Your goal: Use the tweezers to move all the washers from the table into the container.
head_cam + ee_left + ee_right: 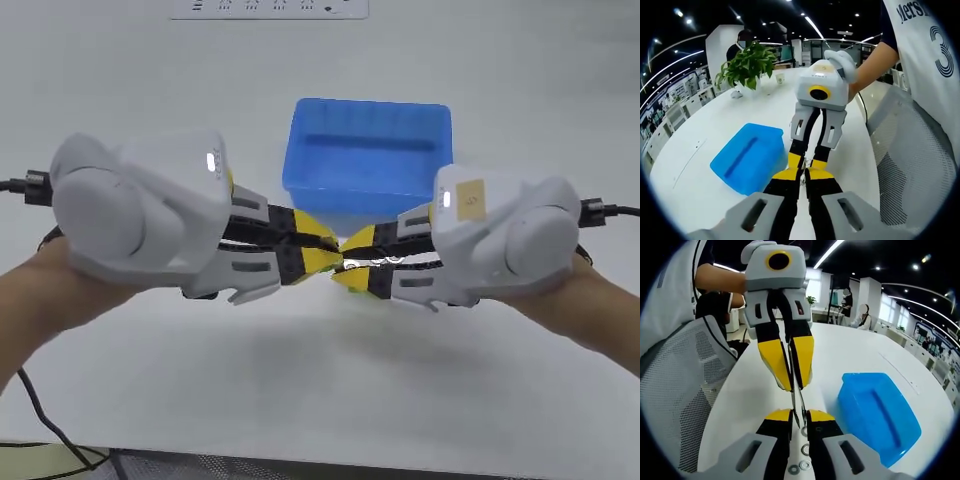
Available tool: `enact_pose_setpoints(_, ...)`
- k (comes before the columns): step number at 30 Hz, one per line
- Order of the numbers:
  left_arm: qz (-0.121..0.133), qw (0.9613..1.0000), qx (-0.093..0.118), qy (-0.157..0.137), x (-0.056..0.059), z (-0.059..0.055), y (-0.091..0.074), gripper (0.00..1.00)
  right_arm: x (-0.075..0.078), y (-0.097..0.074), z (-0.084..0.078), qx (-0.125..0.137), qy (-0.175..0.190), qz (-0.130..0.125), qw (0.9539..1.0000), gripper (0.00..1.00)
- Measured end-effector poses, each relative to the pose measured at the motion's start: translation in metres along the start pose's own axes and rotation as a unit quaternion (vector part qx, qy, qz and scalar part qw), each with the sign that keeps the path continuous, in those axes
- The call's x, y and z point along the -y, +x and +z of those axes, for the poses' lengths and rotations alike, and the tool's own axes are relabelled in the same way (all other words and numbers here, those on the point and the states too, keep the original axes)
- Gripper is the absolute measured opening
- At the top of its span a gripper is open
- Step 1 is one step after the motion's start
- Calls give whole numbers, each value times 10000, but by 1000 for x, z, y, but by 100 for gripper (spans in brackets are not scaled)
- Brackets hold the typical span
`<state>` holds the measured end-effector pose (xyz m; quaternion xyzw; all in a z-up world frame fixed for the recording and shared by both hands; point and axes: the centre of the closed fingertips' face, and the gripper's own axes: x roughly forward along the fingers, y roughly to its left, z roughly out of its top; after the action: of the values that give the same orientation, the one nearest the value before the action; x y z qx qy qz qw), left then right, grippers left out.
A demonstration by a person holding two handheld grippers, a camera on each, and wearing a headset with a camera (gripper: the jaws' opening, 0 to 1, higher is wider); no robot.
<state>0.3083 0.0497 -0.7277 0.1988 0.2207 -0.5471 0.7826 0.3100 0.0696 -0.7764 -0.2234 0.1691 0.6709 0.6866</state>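
Seen from the head view, the left gripper (322, 250) and the right gripper (352, 262) meet tip to tip over the white table (300, 370), just in front of the blue container (370, 160). Their bulky white housings cover most of the jaws. Where the yellow pads cross is too tangled to tell what sits between them. The tips hide part of the container's near wall. A power strip (270, 8) is cut off by the top edge. The table's near edge runs along the bottom, where a cable (40, 420) hangs at the left corner. Bare table lies open on both sides of the container and in front of the grippers.

In the left gripper view, this gripper's own jaws rise close together with a narrow, dark slit between them that is hard to read. The right gripper faces it, tips almost touching. The container sits near the jaws on their left, with bare table beyond it up to a plant (747, 62). On the right the table edge curves in close, and a mesh chair (920, 165) stands past it.

In the right gripper view, the tweezers (792, 370) run as a thin metal line between the left gripper's yellow pads, which pinch them. Their tips reach down between the right gripper's own jaws, which stand narrowly apart. I cannot tell whether those pads touch the tweezers. A few small washers (805, 449) lie on the table in that gap, the lowest partly cut off by the housing. The container lies to the right, apart from the washers, and the table edge runs along the left.
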Motion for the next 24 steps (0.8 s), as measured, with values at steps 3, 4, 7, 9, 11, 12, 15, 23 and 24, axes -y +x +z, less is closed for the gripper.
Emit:
enact_pose_setpoints(3, -5, 10000, 7, 2, 0, 0, 1, 8, 1, 0, -1, -11, -1, -8, 10000, 12)
enact_pose_setpoints(4, -1, 10000, 12, 2, -1, 1, 2, 8, 1, -1, -1, -4, 6, -18, 10000, 12)
enact_pose_setpoints(7, -11, 10000, 30, -10, -1, 2, 2, 8, 2, -2, -1, 15, 37, -37, 10000, 12)
enact_pose_setpoints(9, -10, 10000, 28, 5, -2, 2, 2, 8, 3, -3, -1, 16, 33, -47, 10000, 12)
enact_pose_setpoints(11, -34, 10000, 22, -9, -1, 2, 3, 8, 3, -3, -2, 8, 63, -43, 10000, 12)
enact_pose_setpoints(12, -41, 10000, 16, -13, -1, 1, 3, 8, 3, -3, -3, 6, 60, -43, 10000, 12)
enact_pose_setpoints(15, -70, 10000, 7, -11, 0, 2, 4, 8, 2, -4, -3, 15, 87, -44, 10000, 12)
enact_pose_setpoints(23, -107, 9999, 11, -19, 1, 3, 5, 8, 2, -5, -4, 23, 131, -59, 9999, 12)
enact_pose_setpoints(24, -98, 9999, 22, -10, 0, 4, 6, 8, 2, -5, -4, 19, 133, -65, 9999, 12)
